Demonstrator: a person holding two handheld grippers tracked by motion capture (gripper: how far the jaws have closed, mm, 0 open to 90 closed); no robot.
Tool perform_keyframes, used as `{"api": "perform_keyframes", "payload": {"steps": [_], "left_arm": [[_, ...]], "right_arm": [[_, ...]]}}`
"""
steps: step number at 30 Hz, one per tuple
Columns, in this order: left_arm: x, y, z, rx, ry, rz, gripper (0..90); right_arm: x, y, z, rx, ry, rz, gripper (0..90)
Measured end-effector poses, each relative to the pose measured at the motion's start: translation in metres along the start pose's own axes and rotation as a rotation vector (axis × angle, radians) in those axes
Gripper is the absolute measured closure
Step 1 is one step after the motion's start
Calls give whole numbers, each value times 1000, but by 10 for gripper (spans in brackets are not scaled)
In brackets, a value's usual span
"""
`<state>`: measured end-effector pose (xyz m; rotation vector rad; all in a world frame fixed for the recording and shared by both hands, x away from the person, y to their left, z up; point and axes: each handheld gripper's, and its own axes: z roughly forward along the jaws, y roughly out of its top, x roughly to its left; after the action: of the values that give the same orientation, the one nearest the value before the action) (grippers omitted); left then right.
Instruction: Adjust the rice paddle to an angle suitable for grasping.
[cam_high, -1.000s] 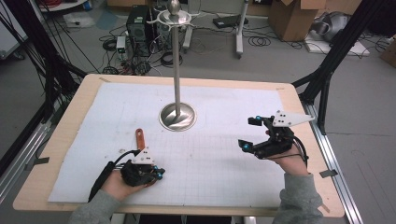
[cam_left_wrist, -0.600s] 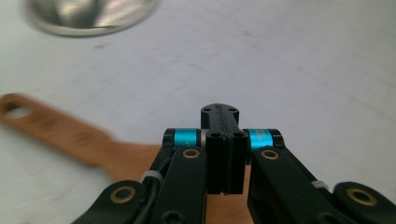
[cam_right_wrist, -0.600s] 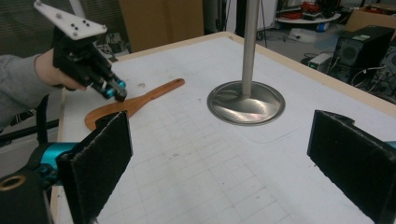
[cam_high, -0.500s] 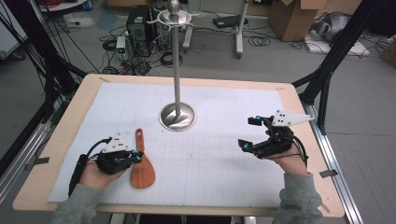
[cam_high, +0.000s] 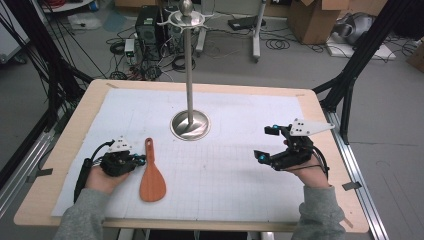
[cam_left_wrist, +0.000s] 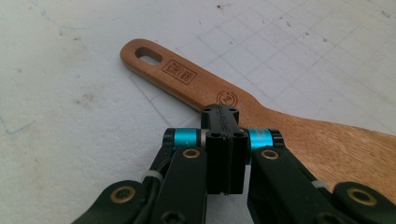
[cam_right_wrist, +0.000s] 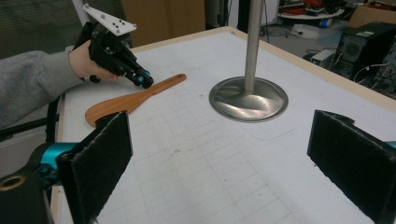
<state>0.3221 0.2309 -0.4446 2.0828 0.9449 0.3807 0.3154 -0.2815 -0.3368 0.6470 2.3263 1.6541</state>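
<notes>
On the white gridded mat (cam_high: 240, 185), the wooden spatula (cam_high: 151, 175) lies flat. The left gripper (cam_high: 142, 160), jaws pressed together, points level at its handle; the right gripper (cam_high: 265, 144) rests well apart, jaws spread.

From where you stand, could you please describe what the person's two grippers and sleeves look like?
Both are black linkage grippers with blue collars near the jaws. The left gripper has brass-coloured pivot pins and a black cable trailing back. The right gripper has broad, flat black pads and a pale three-cornered plate on top. Both sleeves are grey.
</notes>
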Motion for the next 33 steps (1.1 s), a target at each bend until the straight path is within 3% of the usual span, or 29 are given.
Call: {"api": "perform_keyframes", "payload": {"steps": [19, 26, 33], "left_arm": [[-13, 12, 14, 16, -36, 42, 891], [-15, 15, 16, 21, -50, 38, 892], [-21, 25, 27, 34, -72, 71, 892]], "right_arm": [[1, -2, 4, 27, 8, -1, 52], [1, -2, 4, 31, 14, -3, 52], [1, -2, 5, 32, 19, -2, 52]]}}
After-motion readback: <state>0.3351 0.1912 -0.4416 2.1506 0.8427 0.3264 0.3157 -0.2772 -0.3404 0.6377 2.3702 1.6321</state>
